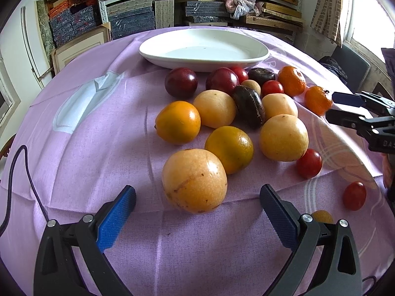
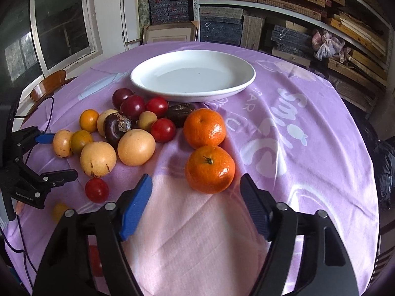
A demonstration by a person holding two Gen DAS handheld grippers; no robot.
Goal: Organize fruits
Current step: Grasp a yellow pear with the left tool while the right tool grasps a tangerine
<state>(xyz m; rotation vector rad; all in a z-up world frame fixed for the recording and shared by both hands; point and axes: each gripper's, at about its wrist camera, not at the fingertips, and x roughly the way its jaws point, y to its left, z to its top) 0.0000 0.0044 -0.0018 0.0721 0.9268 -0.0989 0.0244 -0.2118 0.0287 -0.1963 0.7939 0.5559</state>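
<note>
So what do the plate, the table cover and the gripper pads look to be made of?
Plate: looks like glazed white ceramic, going by its glossy sheen and thick rolled rim; melamine can't be ruled out.
Table cover: soft woven fabric, matte, with creases, folds and a printed pattern.
Pads on the right gripper: probably moulded plastic or rubber; the blue pad shows a fine ribbed, matte texture.

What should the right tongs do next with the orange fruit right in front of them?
Probably ease forward and down until the near round orange mandarin sits between the pads. The right tongs are open with nothing in them, the mandarin lies just beyond their tips, and the white oval plate holds no fruit.
</note>
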